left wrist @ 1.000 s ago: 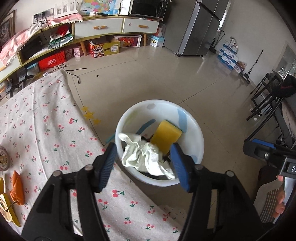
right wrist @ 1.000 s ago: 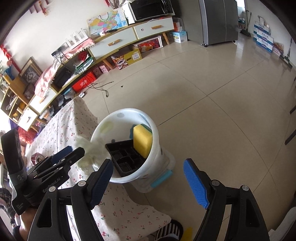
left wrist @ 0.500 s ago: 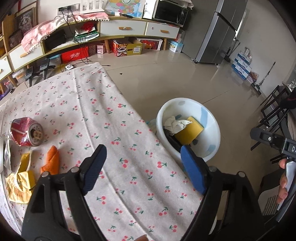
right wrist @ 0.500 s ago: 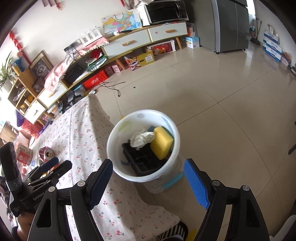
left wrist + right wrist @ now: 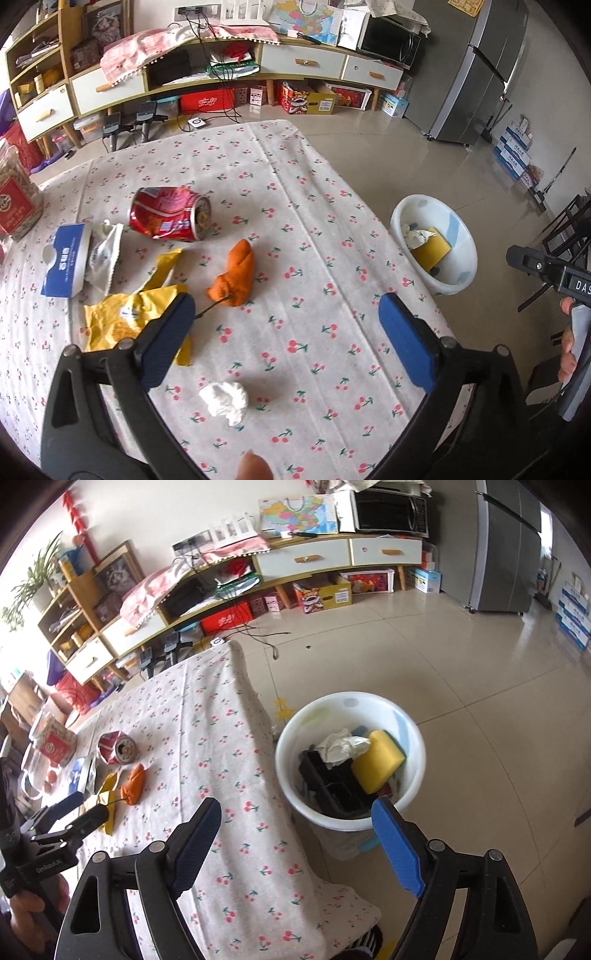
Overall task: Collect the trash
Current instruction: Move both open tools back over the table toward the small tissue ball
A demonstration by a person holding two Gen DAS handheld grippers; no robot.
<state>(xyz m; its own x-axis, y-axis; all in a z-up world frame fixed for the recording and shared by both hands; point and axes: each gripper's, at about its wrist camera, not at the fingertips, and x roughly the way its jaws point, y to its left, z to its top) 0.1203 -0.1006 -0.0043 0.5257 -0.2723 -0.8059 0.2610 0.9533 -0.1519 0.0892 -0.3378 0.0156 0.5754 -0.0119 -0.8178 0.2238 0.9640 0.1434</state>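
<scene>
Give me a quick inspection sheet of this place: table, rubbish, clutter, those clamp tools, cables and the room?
Surface: table under a cherry-print cloth.
Job's things: crushed red can, orange peel, yellow wrapper, white tissue wad and blue-white packet lie on the cloth; white bin on the floor beside the table holds a yellow sponge, crumpled paper and black tray.
Clutter: red-labelled jar at the table's far left.
Grippers: left gripper and right gripper opening, nothing between the jaws.
Cables: black leads trail over the floor.
Surroundings: shelf unit, microwave, fridge.

"DAS" – perhaps cut off – on right tongs [image 5: 576, 284]
</scene>
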